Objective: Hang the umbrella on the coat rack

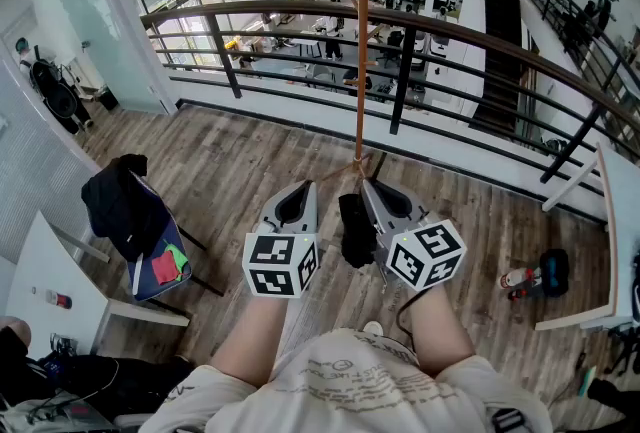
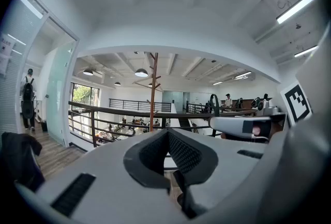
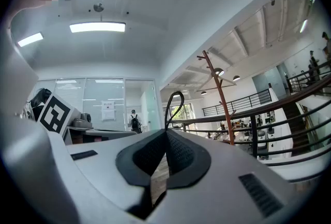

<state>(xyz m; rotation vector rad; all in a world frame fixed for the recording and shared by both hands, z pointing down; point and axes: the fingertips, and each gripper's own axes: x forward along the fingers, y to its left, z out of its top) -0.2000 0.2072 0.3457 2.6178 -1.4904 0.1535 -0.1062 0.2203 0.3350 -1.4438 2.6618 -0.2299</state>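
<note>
The right gripper jaws pinch the umbrella by its loop (coat rack ahead); left gripper jaws closed, empty.

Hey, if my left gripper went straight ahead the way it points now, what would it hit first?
Probably the coat rack's pole, almost dead ahead, just left of where the left gripper aims. If it slips past, the railing behind comes next; depth is unclear.

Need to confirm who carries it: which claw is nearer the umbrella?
Right. The right claw is shut on the strap loop of the umbrella, which hangs beside it. The left claw sits apart on the umbrella's other side, shut and empty.
</note>
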